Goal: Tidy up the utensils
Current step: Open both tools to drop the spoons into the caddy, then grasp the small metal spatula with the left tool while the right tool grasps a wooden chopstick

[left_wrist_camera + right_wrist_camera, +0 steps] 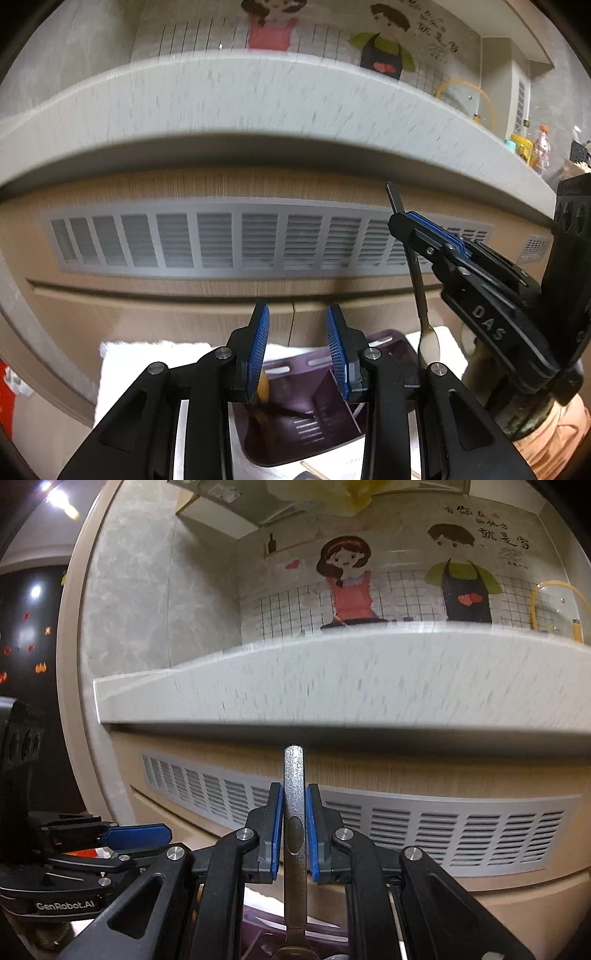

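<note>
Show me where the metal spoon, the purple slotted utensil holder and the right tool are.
Metal spoon [428, 345]: left wrist view, on its bowl.
Purple slotted utensil holder [391, 341]: left wrist view, on its back wall.
Right tool [294, 830]: right wrist view, between its fingertips, shut on the spoon handle.

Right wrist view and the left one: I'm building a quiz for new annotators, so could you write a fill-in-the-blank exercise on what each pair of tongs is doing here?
1. The right tongs grip a silver metal ____ by its handle.
2. Its bowl points ____, above the purple slotted plastic utensil holder.
3. The left tongs are open and hold ____.

Missing words: spoon; downward; nothing
</note>
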Available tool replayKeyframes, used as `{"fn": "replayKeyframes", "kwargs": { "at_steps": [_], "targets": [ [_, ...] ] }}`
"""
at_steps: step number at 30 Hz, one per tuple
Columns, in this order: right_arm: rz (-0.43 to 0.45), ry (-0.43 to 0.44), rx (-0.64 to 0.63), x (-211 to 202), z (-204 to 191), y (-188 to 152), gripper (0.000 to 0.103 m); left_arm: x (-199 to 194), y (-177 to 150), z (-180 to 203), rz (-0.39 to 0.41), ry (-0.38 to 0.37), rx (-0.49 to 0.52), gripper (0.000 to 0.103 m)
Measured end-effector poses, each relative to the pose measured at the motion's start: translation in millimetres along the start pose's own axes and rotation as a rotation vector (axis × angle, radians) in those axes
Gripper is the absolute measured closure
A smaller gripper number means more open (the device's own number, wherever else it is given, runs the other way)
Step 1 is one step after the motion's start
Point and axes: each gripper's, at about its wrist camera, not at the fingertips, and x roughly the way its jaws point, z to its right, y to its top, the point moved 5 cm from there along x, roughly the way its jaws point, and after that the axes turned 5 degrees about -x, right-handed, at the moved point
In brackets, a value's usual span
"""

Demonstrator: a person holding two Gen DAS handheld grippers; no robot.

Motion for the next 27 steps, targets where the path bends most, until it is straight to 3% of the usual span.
{"fn": "replayKeyframes", "kwargs": {
  "at_steps": [9,15,20,23,27],
  "targets": [
    [-0.108,0.035,-0.002,31,6,-45,0.092,17,-31,-10,-0.062,-0.008,-0.04,0.07],
    [-0.242,0.081,-0.042,18,-3,-73,0.089,5,-55,-14,-0.105,-0.018,-0.075,0.069],
    [-0.312,0.063,-0.062,-25,1,-85,0.08,-14,-84,-11,-0.152,-0.013,-0.107,0.063],
    [-0.377,0.032,-0.069,-56,2,-102,0.057,-19,-107,-10,-0.203,-0.006,-0.137,0.057],
    [-0.483,-0.021,-0.058,-89,5,-139,0.055,-15,-142,-3,-0.306,0.014,-0.149,0.056]
  ]
}}
